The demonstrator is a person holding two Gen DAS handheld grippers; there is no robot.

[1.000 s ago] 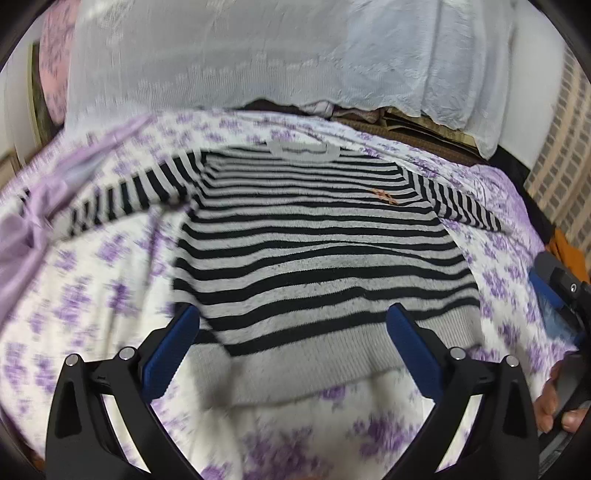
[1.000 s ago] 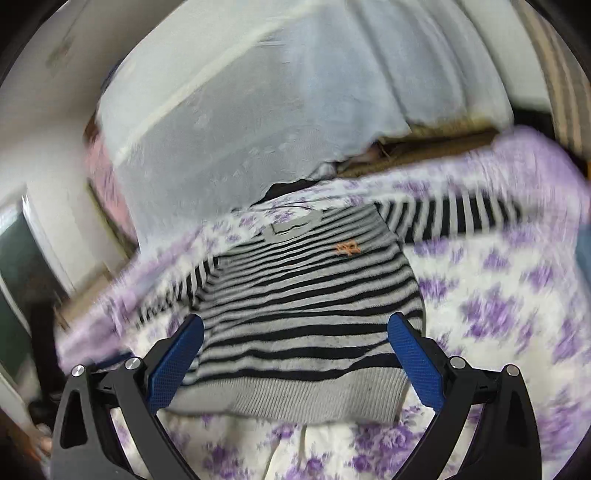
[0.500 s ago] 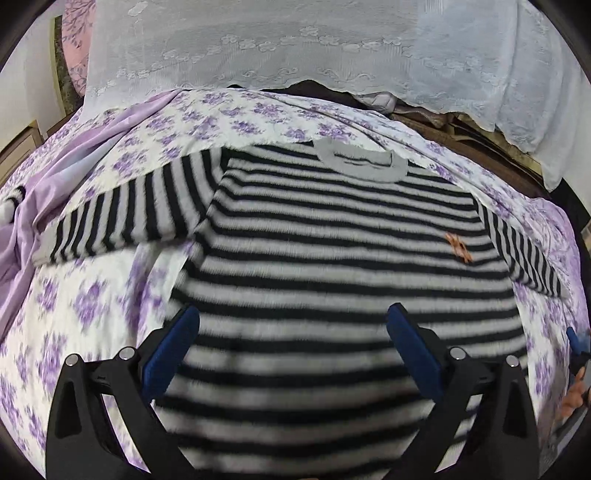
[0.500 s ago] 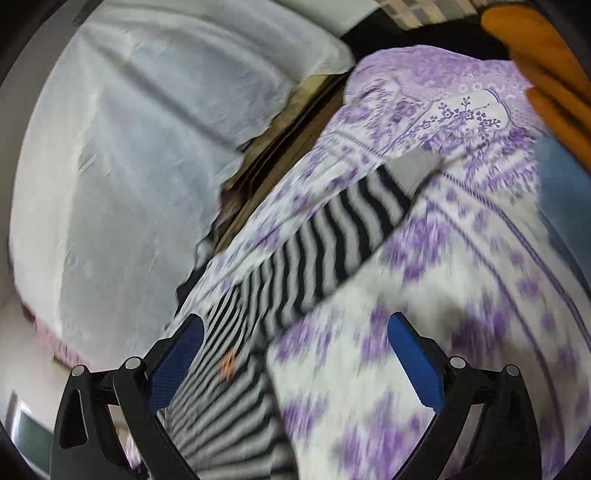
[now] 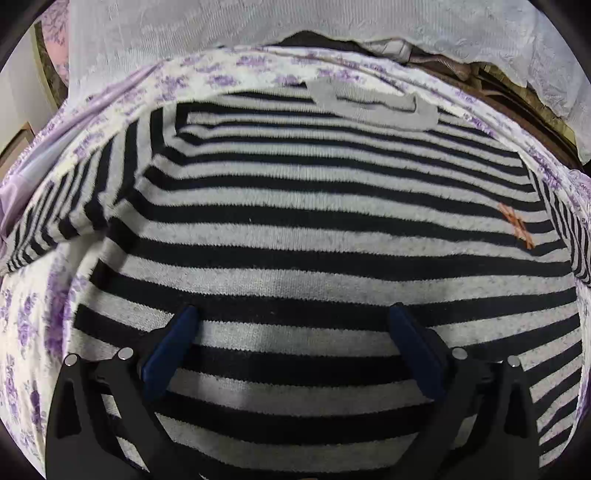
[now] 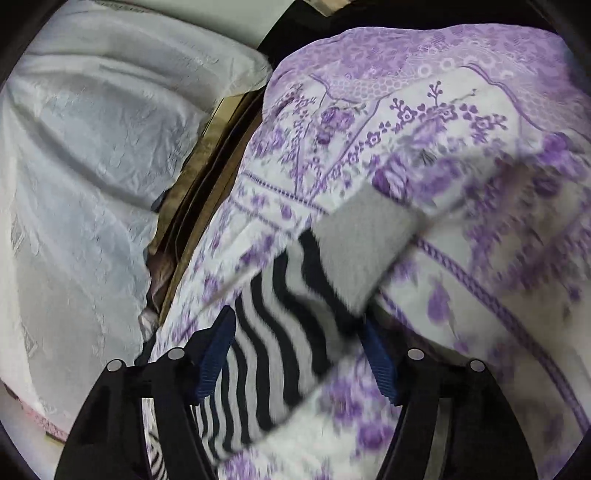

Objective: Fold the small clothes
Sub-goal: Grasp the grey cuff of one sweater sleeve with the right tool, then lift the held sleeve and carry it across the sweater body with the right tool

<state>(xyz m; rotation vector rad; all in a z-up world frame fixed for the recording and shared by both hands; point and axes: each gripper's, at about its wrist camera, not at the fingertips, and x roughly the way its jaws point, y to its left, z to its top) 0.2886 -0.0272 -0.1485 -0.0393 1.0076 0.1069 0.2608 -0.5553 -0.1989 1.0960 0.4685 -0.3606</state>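
Note:
A black-and-grey striped sweater (image 5: 314,229) lies flat, front up, on a purple floral bedsheet (image 5: 33,317). It has a grey collar (image 5: 373,105) at the far end and a small orange mark (image 5: 517,225) on the chest. My left gripper (image 5: 293,325) is open, low over the sweater's middle, holding nothing. In the right wrist view the sweater's right sleeve (image 6: 280,332) with its grey cuff (image 6: 364,240) lies on the sheet. My right gripper (image 6: 299,343) is open, its blue fingers either side of the sleeve just short of the cuff.
White lace fabric (image 5: 258,26) hangs behind the bed; it also shows in the right wrist view (image 6: 74,166). Brown boards (image 6: 207,177) fill the gap between it and the bed. The sheet's patterned border (image 6: 424,110) lies beyond the cuff.
My left gripper moved forward and down over the sweater's body. My right gripper swung right and came down onto the right sleeve, now straddling it. Both stay open.

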